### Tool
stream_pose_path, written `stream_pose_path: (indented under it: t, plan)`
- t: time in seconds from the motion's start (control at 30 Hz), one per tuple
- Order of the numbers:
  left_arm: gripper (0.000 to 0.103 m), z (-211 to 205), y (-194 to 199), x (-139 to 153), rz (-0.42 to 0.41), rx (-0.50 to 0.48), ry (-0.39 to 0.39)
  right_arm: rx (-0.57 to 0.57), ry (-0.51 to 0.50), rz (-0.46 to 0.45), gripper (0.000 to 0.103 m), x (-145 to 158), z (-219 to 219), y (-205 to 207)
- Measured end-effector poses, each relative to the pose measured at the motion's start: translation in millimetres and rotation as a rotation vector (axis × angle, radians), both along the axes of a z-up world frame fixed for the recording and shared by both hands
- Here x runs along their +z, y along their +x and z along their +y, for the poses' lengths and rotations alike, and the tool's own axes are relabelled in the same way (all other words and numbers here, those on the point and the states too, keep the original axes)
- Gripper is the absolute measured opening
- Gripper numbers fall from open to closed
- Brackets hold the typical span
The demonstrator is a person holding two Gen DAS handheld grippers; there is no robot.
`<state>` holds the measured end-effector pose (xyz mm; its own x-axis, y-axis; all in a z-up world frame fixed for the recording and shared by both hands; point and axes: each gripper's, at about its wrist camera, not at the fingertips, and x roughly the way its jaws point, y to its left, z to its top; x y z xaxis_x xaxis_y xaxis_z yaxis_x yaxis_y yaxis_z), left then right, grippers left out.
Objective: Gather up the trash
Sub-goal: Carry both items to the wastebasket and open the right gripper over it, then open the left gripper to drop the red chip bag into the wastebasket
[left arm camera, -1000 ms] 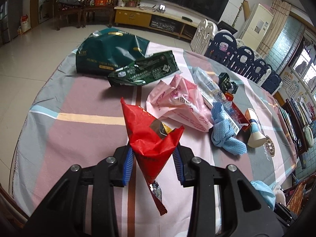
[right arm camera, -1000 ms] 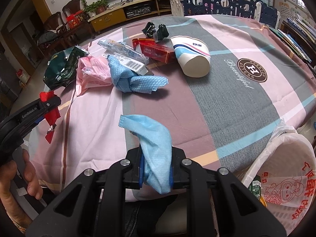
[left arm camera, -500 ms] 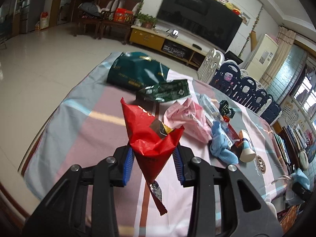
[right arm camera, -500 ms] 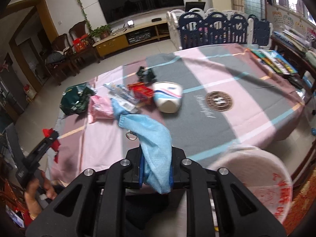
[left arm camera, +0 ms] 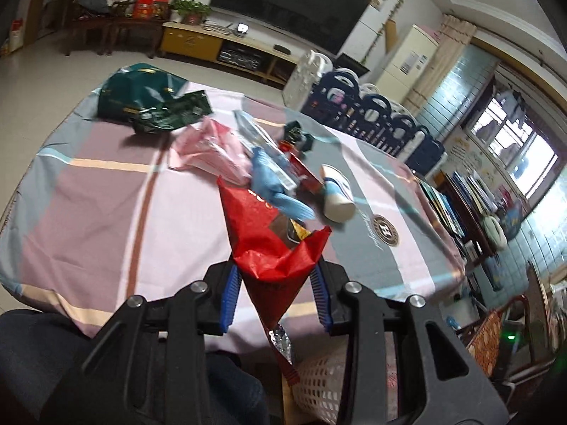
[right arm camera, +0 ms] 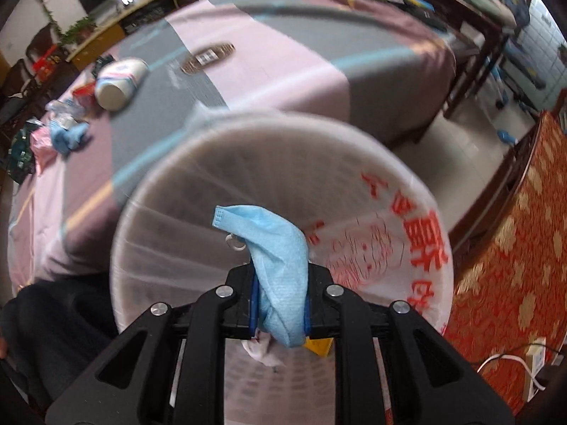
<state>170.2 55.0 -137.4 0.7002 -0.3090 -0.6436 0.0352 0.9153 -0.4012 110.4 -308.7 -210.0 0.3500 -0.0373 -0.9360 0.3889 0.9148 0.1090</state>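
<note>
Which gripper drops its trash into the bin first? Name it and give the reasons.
Right. The right gripper, shut on the blue face mask, hangs directly over the open trash bin. The left gripper, shut on the red wrapper, is above the table edge, the bin only partly below it.

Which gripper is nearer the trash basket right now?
Right. The right gripper, clamping a blue mask, hangs over the trash basket; the left gripper, holding a red wrapper, is beside it.

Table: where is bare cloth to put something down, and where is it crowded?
Bare cloth lies on the near side of the table, before the pink bag, and around the round logo beyond the paper cup. The middle, from the green bags to the cup, is crowded.
</note>
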Motion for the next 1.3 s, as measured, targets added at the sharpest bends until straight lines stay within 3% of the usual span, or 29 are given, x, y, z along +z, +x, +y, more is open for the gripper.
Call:
stream_pose_path:
  t: [0.17,0.2,0.33,0.4,0.53,0.67,0.77,0.87,1.0,1.03,1.1,1.17,1.23,1.3]
  plan:
    - [0.037,-17,-2,5,-0.012,-0.054,0.011,-0.028,0.037,0.118,0.02,-34,-2,-5]
    - [0.037,-21,-3,5,-0.016,-0.065,0.023,-0.028,0.04,0.129,0.024,-36,-1,-5]
    - [0.037,-28,-4,3,0.001,-0.09,0.018,-0.061,0.059,0.118,0.066,-36,-3,-8]
    - [0.037,-30,-5,2,0.007,-0.098,0.013,-0.077,0.066,0.093,0.067,-30,-7,-9]
    - [0.037,-40,-7,2,0.008,-0.12,0.026,-0.154,0.091,-0.028,0.067,-9,-25,-18]
    - [0.037,-53,-7,-3,0.041,-0.167,0.016,-0.272,0.093,-0.238,0.067,33,-51,-33]
    - [0.037,-72,-7,-10,0.079,-0.249,-0.006,-0.32,0.039,-0.362,0.068,65,-68,-48]
    - [0.037,-108,-11,-16,0.112,-0.383,-0.022,-0.371,0.001,-0.433,0.071,83,-85,-62]
    - [0.038,-179,-25,-29,0.162,-0.635,-0.025,-0.43,0.021,-0.452,0.074,86,-111,-76]
    - [0.043,-195,-29,-34,0.178,-0.689,-0.013,-0.445,0.04,-0.449,0.074,84,-116,-79]
    - [0.063,-227,-40,-46,0.197,-0.79,0.035,-0.464,0.066,-0.438,0.074,79,-124,-81]
    - [0.085,-246,-51,-53,0.181,-0.831,0.085,-0.471,0.085,-0.421,0.074,74,-128,-82]
    - [0.092,-255,-58,-59,0.174,-0.847,0.135,-0.463,0.098,-0.402,0.074,70,-127,-82]
    - [0.093,-251,-56,-61,0.171,-0.835,0.162,-0.458,0.103,-0.388,0.074,63,-122,-79]
